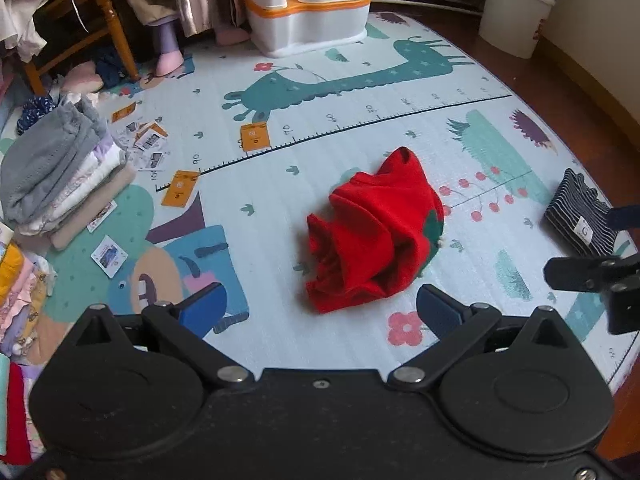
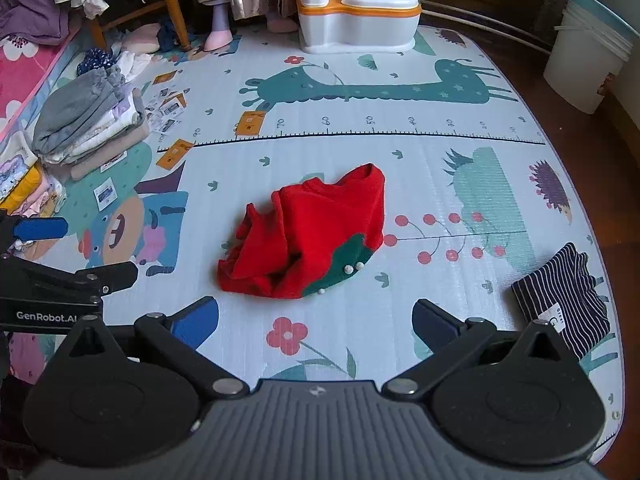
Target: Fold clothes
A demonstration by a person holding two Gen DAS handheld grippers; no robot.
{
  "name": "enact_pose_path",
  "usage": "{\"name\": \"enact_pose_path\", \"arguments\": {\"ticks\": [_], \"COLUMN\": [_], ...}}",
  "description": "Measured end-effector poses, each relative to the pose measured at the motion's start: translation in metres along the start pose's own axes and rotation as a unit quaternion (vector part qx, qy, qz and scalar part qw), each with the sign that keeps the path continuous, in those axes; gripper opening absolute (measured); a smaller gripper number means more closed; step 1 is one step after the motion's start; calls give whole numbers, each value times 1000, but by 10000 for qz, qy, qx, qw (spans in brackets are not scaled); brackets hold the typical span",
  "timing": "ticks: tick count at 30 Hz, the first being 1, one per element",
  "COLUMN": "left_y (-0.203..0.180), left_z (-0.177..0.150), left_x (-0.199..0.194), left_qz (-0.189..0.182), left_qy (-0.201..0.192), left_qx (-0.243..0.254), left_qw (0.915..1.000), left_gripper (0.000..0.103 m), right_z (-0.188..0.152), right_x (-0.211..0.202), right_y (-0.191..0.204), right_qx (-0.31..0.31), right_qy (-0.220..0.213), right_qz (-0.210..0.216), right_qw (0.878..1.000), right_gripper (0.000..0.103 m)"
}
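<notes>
While it lies crumpled in the middle of the play mat (image 2: pixel 400 168), the sweater is what I watch first.
Sweater (image 2: pixel 308 240): red, green patch with white beads, touched by neither gripper.
Left gripper (image 1: pixel 322 310): I see its jaws spread wide, empty, just short of the sweater.
Right gripper (image 2: pixel 316 322): wide apart too, holding nothing.
Striped garment (image 2: pixel 564 300): folded, at the mat's right edge.
Stack of folded clothes (image 1: pixel 60 176): far left.
Potty (image 2: pixel 356 16): white and orange, at the far end.
</notes>
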State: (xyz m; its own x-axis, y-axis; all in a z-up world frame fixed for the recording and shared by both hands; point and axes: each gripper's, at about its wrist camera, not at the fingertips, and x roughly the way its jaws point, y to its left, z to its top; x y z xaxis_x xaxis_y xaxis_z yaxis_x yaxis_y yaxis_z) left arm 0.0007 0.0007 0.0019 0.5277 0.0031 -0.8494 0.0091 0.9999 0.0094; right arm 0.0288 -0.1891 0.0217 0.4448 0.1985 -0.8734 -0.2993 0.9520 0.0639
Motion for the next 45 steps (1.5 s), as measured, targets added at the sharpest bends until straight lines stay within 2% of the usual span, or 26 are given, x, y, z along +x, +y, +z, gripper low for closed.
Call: {"name": "enact_pose_path", "arguments": {"ticks": [17,45], "left_y": [2,5], "left_z": [-4,-6], "left_x": [-3,4], "left_qz": [40,54], "left_qy": [-70,32], "left_qx": [34,-26], "left_qw": [10000,10000], "left_gripper": [103,103], "right_z": [-2,1], "right_x": [3,4], "right_y": [6,3], "right_qx": [-87,-90], "right_qy": [42,39], "right_qz": [-42,-33], "right_qw": [9999,9999], "right_gripper": [103,103]}}
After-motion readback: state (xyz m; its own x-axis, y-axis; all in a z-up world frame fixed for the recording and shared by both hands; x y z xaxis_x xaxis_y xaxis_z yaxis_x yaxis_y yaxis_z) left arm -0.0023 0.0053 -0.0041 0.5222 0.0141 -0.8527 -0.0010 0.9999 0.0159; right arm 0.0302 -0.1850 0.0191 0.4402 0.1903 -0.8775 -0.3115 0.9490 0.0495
